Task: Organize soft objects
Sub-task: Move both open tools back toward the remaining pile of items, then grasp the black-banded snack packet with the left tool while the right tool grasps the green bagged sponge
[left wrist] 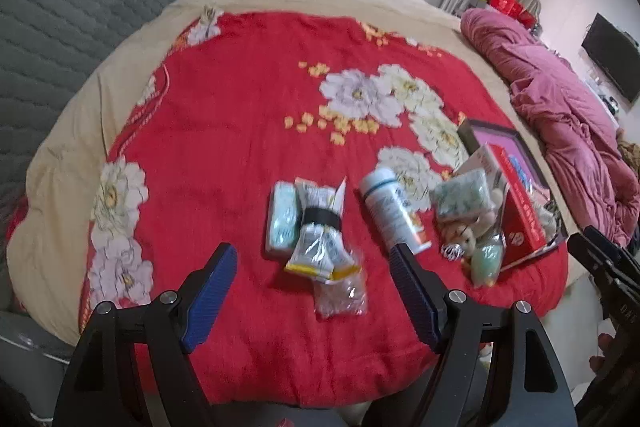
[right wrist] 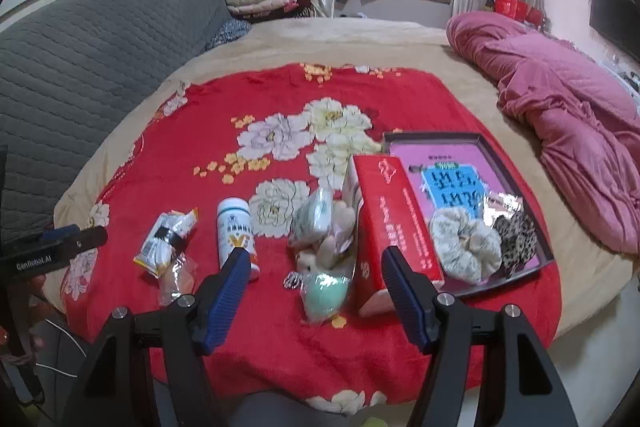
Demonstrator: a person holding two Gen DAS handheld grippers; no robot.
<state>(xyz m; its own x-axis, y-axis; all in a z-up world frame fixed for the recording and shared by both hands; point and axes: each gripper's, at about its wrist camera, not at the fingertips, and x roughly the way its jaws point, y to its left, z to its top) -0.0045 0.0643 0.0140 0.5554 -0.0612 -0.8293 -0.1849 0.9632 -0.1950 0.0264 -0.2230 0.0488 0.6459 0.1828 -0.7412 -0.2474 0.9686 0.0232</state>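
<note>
Right wrist view: two scrunchies (right wrist: 468, 245) already lie in the tray (right wrist: 546, 247) near the bed's right edge; the bagged soft toys (right wrist: 324, 259), tissue pack (left wrist: 284, 219) and sachets remain on the red blanket (left wrist: 240, 107). Both tongs, left (left wrist: 312, 291) and right (right wrist: 310, 291), gape wide, empty. Bag contents are blurred.

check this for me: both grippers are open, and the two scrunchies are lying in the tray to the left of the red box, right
Nearly. Both the left gripper and right gripper are open, and the two scrunchies do lie in the tray, but the right wrist view shows that tray right of the red box, not left.
</note>
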